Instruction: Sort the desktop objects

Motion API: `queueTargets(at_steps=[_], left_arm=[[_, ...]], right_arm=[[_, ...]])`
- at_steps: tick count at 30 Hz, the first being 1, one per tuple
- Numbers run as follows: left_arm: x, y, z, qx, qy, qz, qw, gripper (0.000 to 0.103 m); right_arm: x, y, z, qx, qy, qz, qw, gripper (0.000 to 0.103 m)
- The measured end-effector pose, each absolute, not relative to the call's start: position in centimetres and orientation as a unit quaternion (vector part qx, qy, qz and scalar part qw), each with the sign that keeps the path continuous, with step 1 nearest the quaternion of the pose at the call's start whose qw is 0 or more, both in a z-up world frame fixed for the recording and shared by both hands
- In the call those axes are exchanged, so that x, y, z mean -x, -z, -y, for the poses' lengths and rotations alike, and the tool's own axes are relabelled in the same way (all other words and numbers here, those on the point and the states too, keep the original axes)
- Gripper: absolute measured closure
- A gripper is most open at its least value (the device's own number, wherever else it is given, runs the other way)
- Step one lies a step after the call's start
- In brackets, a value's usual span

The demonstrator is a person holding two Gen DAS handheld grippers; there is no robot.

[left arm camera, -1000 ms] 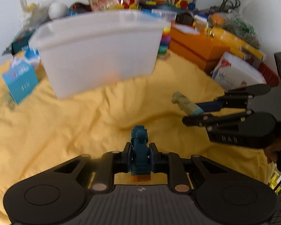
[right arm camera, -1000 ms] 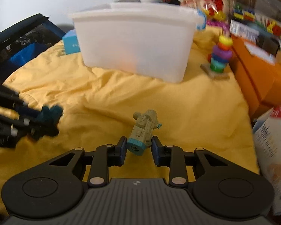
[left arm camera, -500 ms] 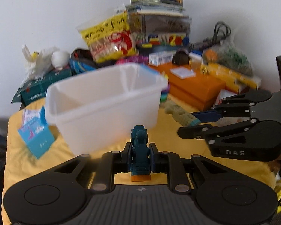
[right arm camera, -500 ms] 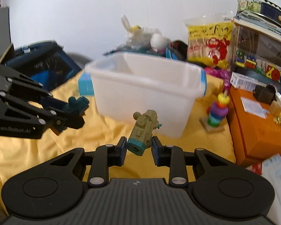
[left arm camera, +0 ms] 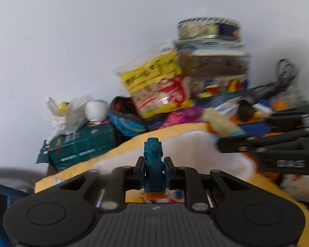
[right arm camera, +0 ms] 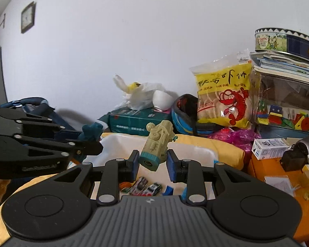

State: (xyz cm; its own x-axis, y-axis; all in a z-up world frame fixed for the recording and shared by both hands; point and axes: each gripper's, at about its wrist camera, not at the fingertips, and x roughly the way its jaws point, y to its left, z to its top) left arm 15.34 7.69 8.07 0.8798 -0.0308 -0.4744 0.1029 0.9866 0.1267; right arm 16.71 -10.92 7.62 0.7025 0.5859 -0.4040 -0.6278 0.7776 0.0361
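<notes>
- My left gripper (left arm camera: 154,169) clenched narrowly on the teal toy (left arm camera: 154,166).
- My right gripper (right arm camera: 153,163) gripped the beige toy (right arm camera: 157,145), above the white bin (right arm camera: 197,151).

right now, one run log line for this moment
left gripper: shut on teal toy | right gripper: shut on beige toy | both above white bin | toy cars inside bin

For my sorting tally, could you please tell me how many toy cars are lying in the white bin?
2 toy cars show in the white bin: one left, one right, side by side; the gripper body may hide more.
</notes>
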Motion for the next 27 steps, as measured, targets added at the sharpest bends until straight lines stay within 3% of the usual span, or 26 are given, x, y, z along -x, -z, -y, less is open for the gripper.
queueTargets(at_steps=[5,7,9,10,11,13,14,16,18,22,27], left_arm=[[-19.4,-3.8,-9.1,-0.043,0.017,-0.307,0.951,0.08],[-19.6,-2.5,-9.3,-0.028,0.014,-0.326,0.945,0.071],[-19.1,-2.3,-9.2,-0.018,0.011,-0.326,0.945,0.051],[-18.7,-2.5,-9.2,-0.017,0.005,-0.32,0.947,0.047],[-18.3,-2.8,-9.1,-0.016,0.0,-0.312,0.95,0.042],[-17.5,-3.9,-8.9,-0.018,-0.009,-0.296,0.955,0.041],[-17.0,-4.7,-8.6,-0.023,-0.015,-0.287,0.958,0.041],[-16.1,-6.4,-8.1,-0.036,-0.029,-0.257,0.965,0.032],[-15.0,-8.0,-7.3,-0.05,-0.046,-0.227,0.972,0.016],[-14.4,-10.1,-6.1,-0.103,-0.063,-0.197,0.973,0.015],[-15.5,-10.8,-4.9,-0.148,-0.077,-0.244,0.955,0.015]], right_arm=[[-19.5,-5.0,8.8,0.077,-0.302,-0.247,0.917,0.071],[-20.2,-3.3,8.3,0.09,-0.292,-0.278,0.911,0.068],[-20.4,-2.4,8.2,0.096,-0.284,-0.301,0.905,0.062],[-20.2,-2.3,8.5,0.093,-0.283,-0.302,0.906,0.06],[-20.0,-2.5,8.7,0.092,-0.284,-0.298,0.907,0.057],[-19.5,-3.1,9.3,0.098,-0.278,-0.289,0.911,0.038],[-19.3,-3.5,9.5,0.101,-0.275,-0.285,0.913,0.036],[-19.3,-4.4,10.0,0.105,-0.273,-0.284,0.913,0.023],[-19.3,-5.4,10.3,0.112,-0.27,-0.286,0.913,0.012],[-19.9,-7.0,10.2,0.136,-0.266,-0.29,0.909,0.0],[-21.2,-7.7,9.5,0.151,-0.264,-0.319,0.897,0.0]])
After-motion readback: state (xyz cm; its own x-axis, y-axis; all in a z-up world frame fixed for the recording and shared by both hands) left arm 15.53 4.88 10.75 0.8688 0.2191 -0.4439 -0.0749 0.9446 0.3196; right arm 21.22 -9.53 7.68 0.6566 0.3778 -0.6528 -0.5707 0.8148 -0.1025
